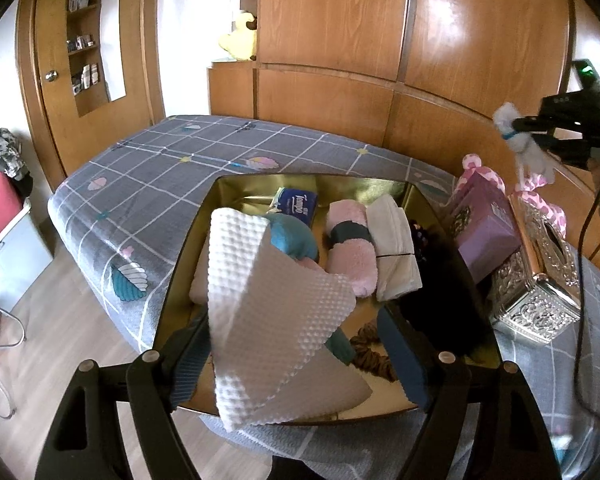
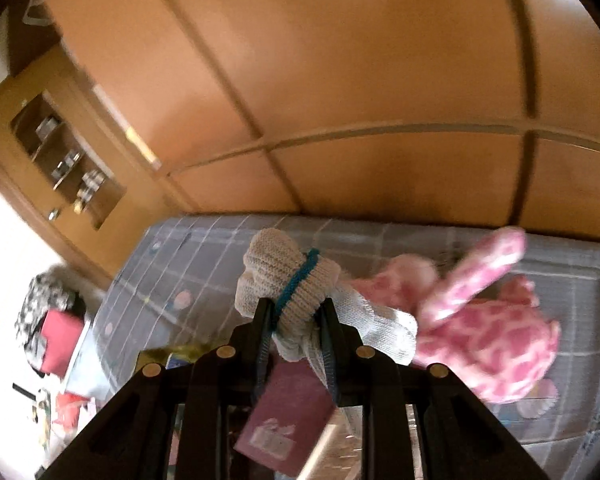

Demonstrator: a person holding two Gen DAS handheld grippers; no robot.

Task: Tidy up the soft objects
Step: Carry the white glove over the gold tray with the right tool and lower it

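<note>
1. I judged the step in hand to be packing the gold box (image 1: 188, 240) on the bed (image 1: 160, 160). My left tongs (image 1: 296, 364) stood wide open around a white waffle cloth (image 1: 268, 312). The cloth draped over the box's near edge; I could not tell whether either pad actually touched it.

2. My right tongs (image 2: 294, 312) were closed on a rolled pair of grey knit gloves (image 2: 288, 276) bound with a teal band (image 2: 298, 280), held in the air well above the bed and to the right of the box.

3. Already lying in the box were a pink towel roll (image 1: 350, 248), a folded white cloth (image 1: 394, 248), a blue tissue pack (image 1: 296, 204) and a teal bundle (image 1: 292, 236).

4. The next move, as I read it, called for bringing the gloves over to a free gap in the box and lowering them there before opening, and for getting the waffle cloth fully inside the rim.

5. Hard to make out: a dark mass (image 1: 436, 264) along the box's right side, too black to name. Something brown (image 1: 372, 356) at the near end looked like cord, but I was unsure. The right view was blurred, so the pink plush toy (image 2: 484, 332) and the purple box (image 2: 288, 420) below the tongs showed only roughly. The box floor beneath the waffle cloth was hidden.
</note>
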